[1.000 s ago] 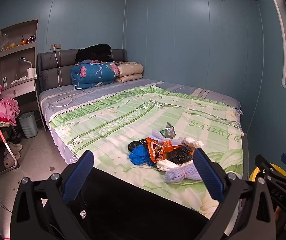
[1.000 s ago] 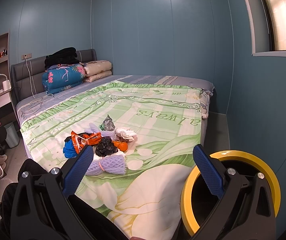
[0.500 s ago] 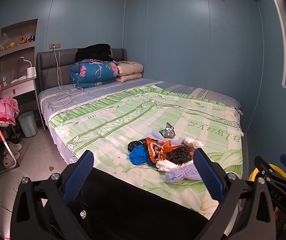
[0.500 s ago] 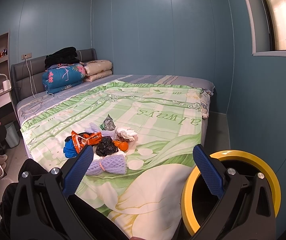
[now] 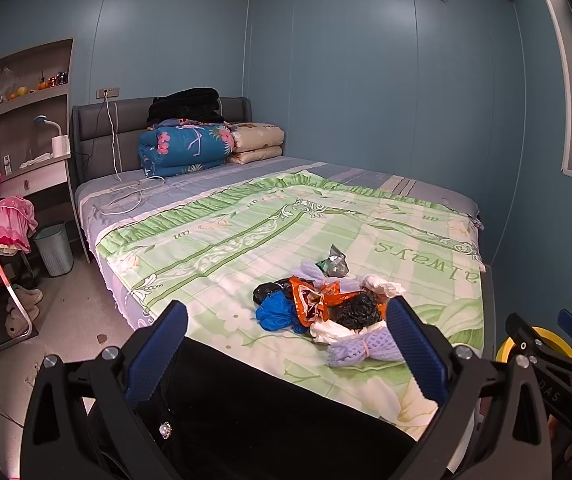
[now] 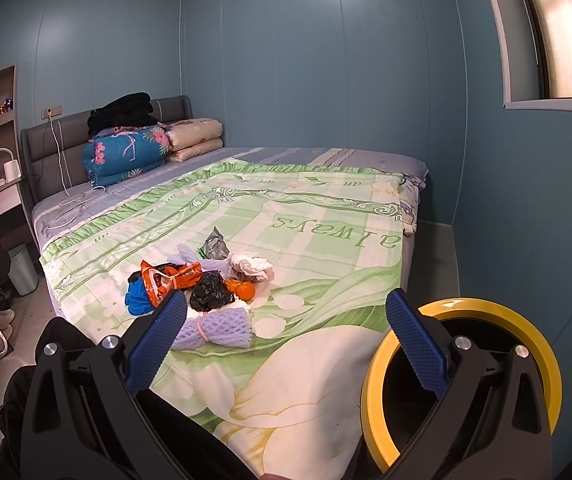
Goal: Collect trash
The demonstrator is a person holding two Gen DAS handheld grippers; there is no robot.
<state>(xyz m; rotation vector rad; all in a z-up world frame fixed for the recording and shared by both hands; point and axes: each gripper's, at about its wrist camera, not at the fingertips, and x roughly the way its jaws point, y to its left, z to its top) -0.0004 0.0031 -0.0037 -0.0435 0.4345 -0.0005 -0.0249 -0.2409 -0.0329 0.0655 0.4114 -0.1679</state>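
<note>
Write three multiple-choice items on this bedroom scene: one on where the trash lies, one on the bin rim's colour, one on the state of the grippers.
1. The trash pile lies:
A. on the bed
B. on the floor
C. on a shelf

2. The rim of the bin is:
A. red
B. yellow
C. white

3. The left gripper and right gripper are:
A. both shut on trash
B. one open, one shut
C. both open

Key: 1 A, the pile rests on the green bedspread; 2 B, the ring beside the bed is yellow; 3 C, both pairs of fingers stand apart, empty.
</note>
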